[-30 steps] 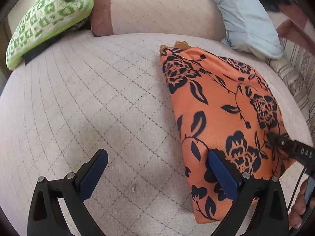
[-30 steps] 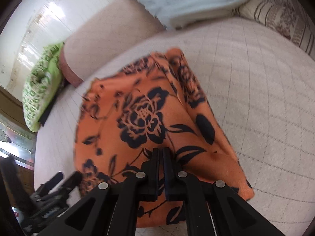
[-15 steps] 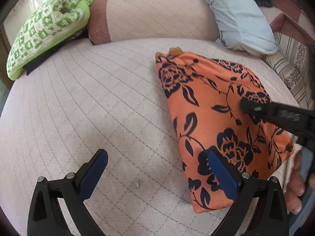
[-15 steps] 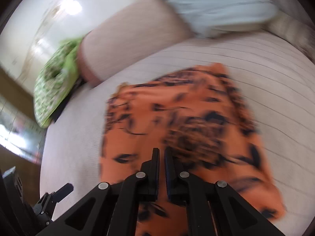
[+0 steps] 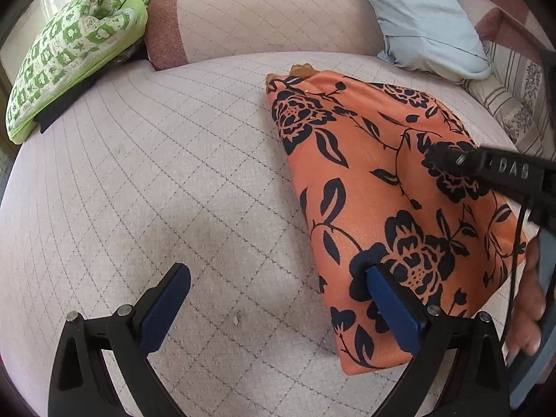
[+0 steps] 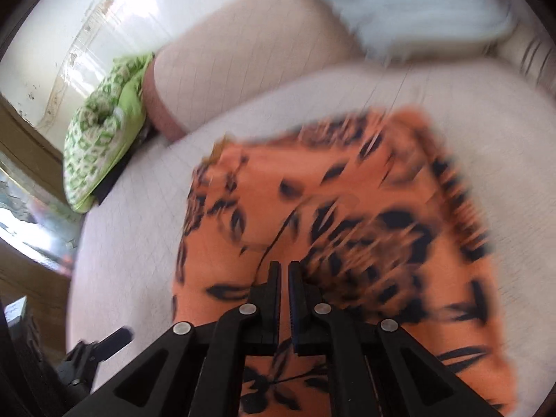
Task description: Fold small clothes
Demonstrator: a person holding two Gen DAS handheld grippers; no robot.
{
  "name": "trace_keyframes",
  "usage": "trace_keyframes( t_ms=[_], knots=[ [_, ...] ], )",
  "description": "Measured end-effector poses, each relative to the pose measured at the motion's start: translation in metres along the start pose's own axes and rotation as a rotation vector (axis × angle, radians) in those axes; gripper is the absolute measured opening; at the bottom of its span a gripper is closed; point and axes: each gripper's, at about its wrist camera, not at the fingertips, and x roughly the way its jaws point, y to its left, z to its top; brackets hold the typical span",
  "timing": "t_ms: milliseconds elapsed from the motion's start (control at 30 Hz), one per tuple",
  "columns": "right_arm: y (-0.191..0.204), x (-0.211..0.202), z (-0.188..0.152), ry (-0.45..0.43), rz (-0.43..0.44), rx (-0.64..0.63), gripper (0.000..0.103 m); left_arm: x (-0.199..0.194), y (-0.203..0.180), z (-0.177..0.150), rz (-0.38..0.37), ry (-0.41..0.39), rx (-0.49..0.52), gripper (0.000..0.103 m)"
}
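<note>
Orange floral garment [image 5: 389,187] folded flat toward mattress [image 5: 156,173] right edge. Left gripper [image 5: 278,305] spread, empty, one pad over cloth. Right gripper [image 6: 284,278] pressed together above it, empty. Green pillow [image 5: 73,52], blue pillow [image 5: 424,17] along far edge.

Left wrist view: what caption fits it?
Open left tool beside the folded orange floral garment on a quilted bed.

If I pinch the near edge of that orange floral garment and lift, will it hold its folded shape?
Probably not. The orange floral garment lies soft and wrinkled, so it should droop. It looks thin and light. Its smooth sheen suggests the layers may slide apart on the quilted cushion.
</note>
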Motion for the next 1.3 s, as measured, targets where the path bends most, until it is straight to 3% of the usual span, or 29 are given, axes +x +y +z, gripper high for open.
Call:
trace_keyframes(
  t_ms=[100,200,333,533,767,900,967,1167,1300],
  knots=[
    [-0.018,0.005,0.002,0.0,-0.087,0.057,0.006,0.001,-0.003,-0.003,0.004,0.002,0.014,0.101],
    [-0.034,0.015,-0.003,0.019,-0.041,0.123,0.006,0.002,-0.009,-0.006,0.007,0.006,0.04,0.101],
    [-0.023,0.016,-0.003,0.009,-0.069,0.064,0.006,0.0,-0.014,-0.007,0.028,-0.003,0.065,0.102],
    [-0.03,0.011,-0.002,0.012,-0.045,0.119,0.006,-0.001,-0.011,-0.006,0.011,0.008,0.054,0.102],
    [-0.031,0.008,0.031,-0.03,-0.045,0.122,0.006,0.0,-0.011,-0.01,0.009,0.003,0.056,0.102],
    [-0.046,0.036,0.047,0.073,-0.067,0.166,0.006,0.004,-0.01,-0.009,0.001,0.004,0.055,0.103],
    [-0.051,0.046,0.045,0.074,-0.052,0.186,0.006,0.006,-0.01,-0.008,-0.005,0.009,0.049,0.103],
    [-0.032,0.032,0.047,0.042,-0.066,0.127,0.006,0.007,-0.011,-0.007,0.002,0.003,0.051,0.103],
    [-0.006,0.015,0.045,-0.005,0.023,0.071,0.007,0.004,-0.014,-0.009,0.012,0.0,0.058,0.103]
  ],
)
